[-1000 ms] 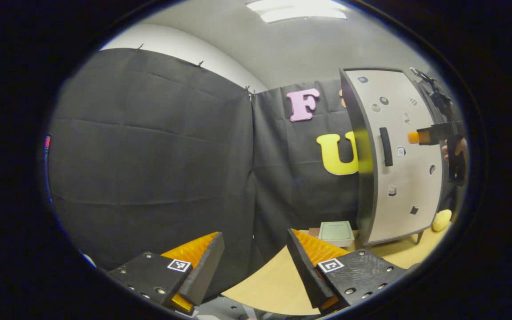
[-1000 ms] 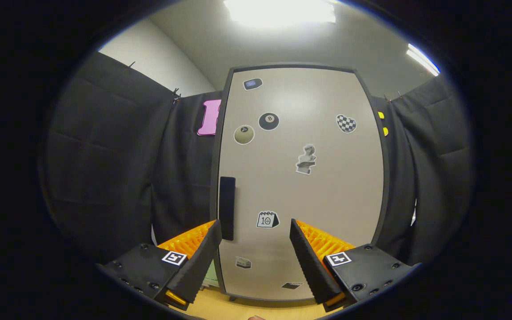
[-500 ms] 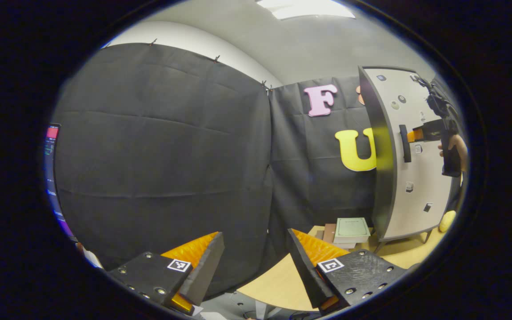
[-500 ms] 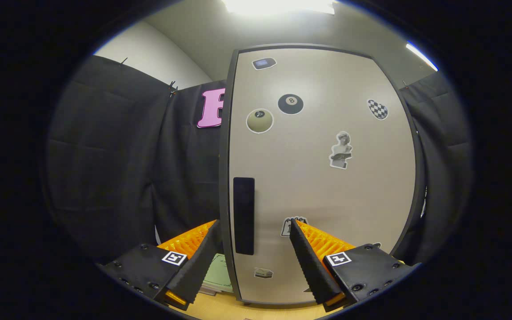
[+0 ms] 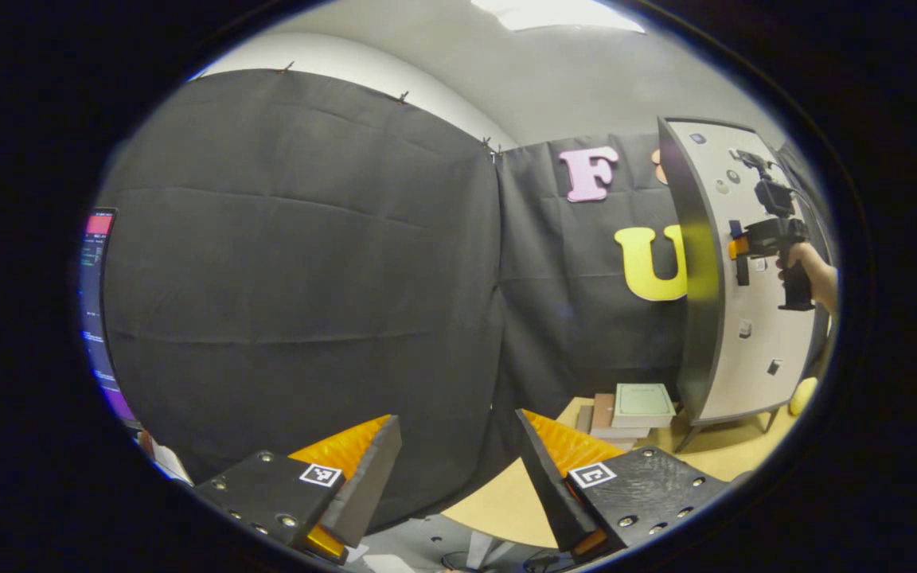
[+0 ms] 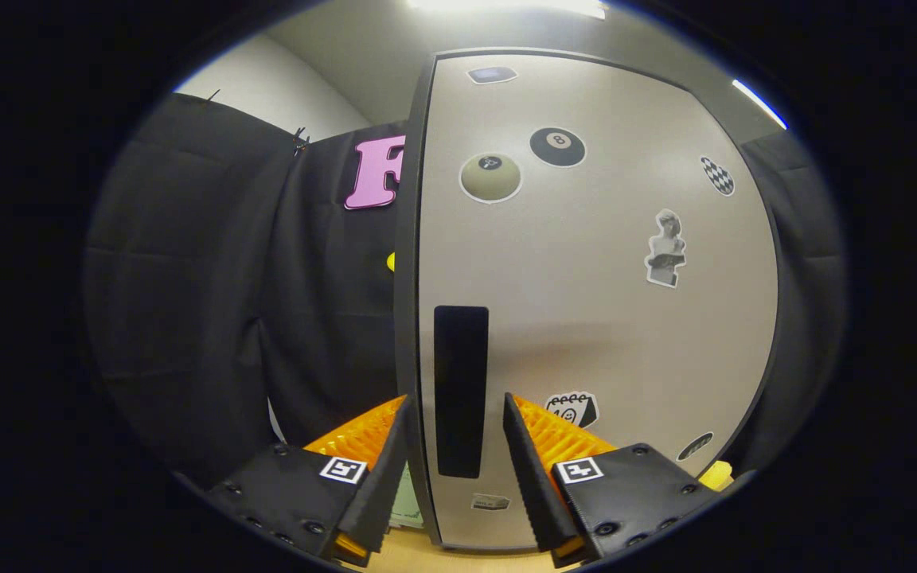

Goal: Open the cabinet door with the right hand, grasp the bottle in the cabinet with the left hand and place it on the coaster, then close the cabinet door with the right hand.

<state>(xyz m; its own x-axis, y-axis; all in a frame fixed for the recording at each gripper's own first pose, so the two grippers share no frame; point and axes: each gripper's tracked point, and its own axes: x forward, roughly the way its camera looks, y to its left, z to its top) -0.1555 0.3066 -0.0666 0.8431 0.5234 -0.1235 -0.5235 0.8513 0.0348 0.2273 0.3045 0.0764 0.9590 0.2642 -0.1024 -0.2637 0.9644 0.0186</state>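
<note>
Cabinet door [image 6: 586, 318]: a tall flat panel, pale matte beige with a dark edge band, long axis upright, facing your right tool head-on. It appears closed, though the fisheye curve makes this hard to confirm. Small stickers are scattered over its face.

Handle [image 6: 460, 390]: a dark, narrow, upright bar, long axis vertical, set near the door's left edge. It stands straight ahead of your right tool [image 6: 452, 469], between the two ribbed fingers [image 6: 538, 469]. The fingers stand apart on either side of the bar; whether they touch it cannot be told.

Your left tool [image 5: 458, 477]: fingers spread wide, nothing between them. It is held over the near edge of the pale wood surface [image 5: 498, 501], well apart from the cabinet.

Seen from your left tool, the cabinet door [image 5: 753, 302] stands far off to the upper right, upright on short legs, with your right tool [image 5: 737, 247] at its handle [image 5: 742, 267] and a hand [image 5: 809, 267] on the grip.

Stack of flat books [image 5: 634, 406]: lies on the surface ahead and right of your left tool, just beside the cabinet's foot.

Rounded yellow object [image 5: 802, 394]: right of the cabinet.
</note>
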